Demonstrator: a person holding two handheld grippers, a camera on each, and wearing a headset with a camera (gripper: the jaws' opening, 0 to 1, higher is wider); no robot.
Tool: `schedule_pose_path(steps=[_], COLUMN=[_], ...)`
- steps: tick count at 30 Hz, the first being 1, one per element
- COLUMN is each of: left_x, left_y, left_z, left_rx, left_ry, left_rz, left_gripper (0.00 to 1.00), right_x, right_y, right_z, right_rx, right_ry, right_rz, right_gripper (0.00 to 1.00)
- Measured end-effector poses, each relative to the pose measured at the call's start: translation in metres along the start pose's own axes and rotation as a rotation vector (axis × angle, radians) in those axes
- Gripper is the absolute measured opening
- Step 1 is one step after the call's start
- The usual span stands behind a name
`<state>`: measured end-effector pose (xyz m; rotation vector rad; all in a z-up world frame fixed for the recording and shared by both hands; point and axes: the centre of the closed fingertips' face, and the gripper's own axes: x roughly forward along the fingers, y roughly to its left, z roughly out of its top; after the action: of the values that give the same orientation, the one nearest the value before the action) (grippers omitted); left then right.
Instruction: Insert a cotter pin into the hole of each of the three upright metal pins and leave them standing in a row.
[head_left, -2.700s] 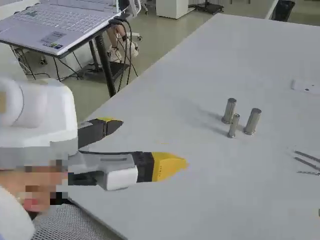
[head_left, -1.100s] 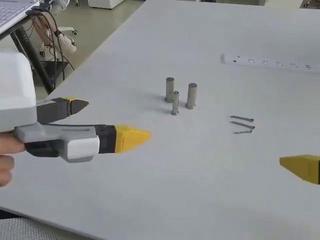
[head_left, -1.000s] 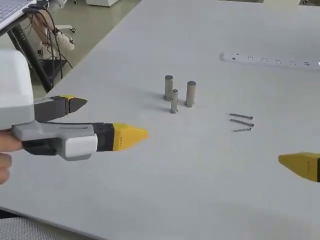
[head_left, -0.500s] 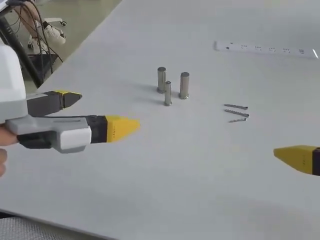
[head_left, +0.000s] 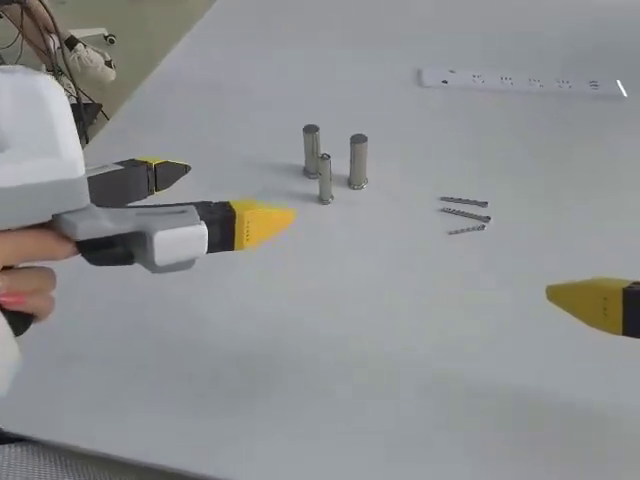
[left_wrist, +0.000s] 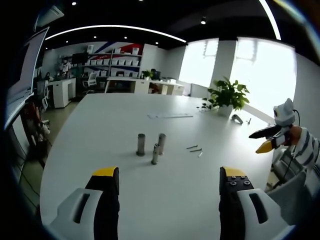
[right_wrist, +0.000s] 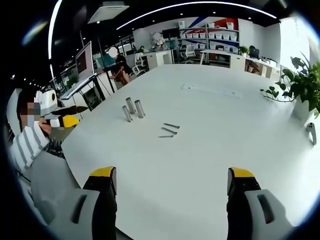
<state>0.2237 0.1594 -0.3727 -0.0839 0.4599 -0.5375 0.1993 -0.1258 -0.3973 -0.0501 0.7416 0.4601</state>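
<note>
Three upright metal pins (head_left: 326, 178) stand close together mid-table, one shorter pin in front of two taller ones; they also show in the left gripper view (left_wrist: 155, 153) and the right gripper view (right_wrist: 132, 108). Three cotter pins (head_left: 463, 215) lie flat to their right (left_wrist: 195, 149) (right_wrist: 169, 130). My left gripper (head_left: 238, 192) hovers left of the upright pins, jaws wide apart and holding nothing (left_wrist: 170, 175). One yellow tip of my right gripper (head_left: 595, 302) comes in at the right edge, nearer me than the cotter pins; its own view shows it open and holding nothing (right_wrist: 172, 175).
A white power strip (head_left: 510, 82) lies across the far side of the white table (head_left: 380, 340). The table's left edge runs past the left gripper, with floor, cables and chair legs beyond. A person sits at a far desk in the right gripper view.
The head camera has swung right and down. My left gripper has come forward, closer to the upright pins. The right gripper's tip has entered at the right edge and holds its place.
</note>
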Motion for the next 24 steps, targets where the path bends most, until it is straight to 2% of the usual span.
schedule_pose_path(steps=[7, 12, 15, 17, 23, 24], left_x=[0.031, 0.052, 0.063, 0.068, 0.085, 0.089], left_y=[0.004, 0.010, 0.010, 0.010, 0.017, 0.015], left_z=[0.007, 0.007, 0.005, 0.001, -0.006, -0.009], left_rx=[-0.002, 0.005, 0.004, 0.017, 0.025, 0.028], left_ry=[-0.015, -0.004, 0.007, 0.033, 0.056, 0.070], left_rz=[-0.035, -0.039, -0.054, -0.066, -0.067, -0.083], left_gripper=[0.73, 0.70, 0.68, 0.67, 0.64, 0.63], right_x=[0.002, 0.002, 0.002, 0.001, 0.001, 0.001], right_y=[-0.004, -0.003, -0.002, -0.004, -0.009, -0.010], right_z=[-0.004, -0.006, -0.006, -0.006, -0.006, -0.007], right_rx=[0.017, 0.018, 0.022, 0.021, 0.039, 0.039], right_ry=[0.003, 0.012, 0.012, 0.009, 0.003, 0.004], right_rz=[-0.013, -0.010, -0.010, -0.020, -0.038, -0.042], right_gripper=[0.90, 0.90, 0.90, 0.89, 0.89, 0.89])
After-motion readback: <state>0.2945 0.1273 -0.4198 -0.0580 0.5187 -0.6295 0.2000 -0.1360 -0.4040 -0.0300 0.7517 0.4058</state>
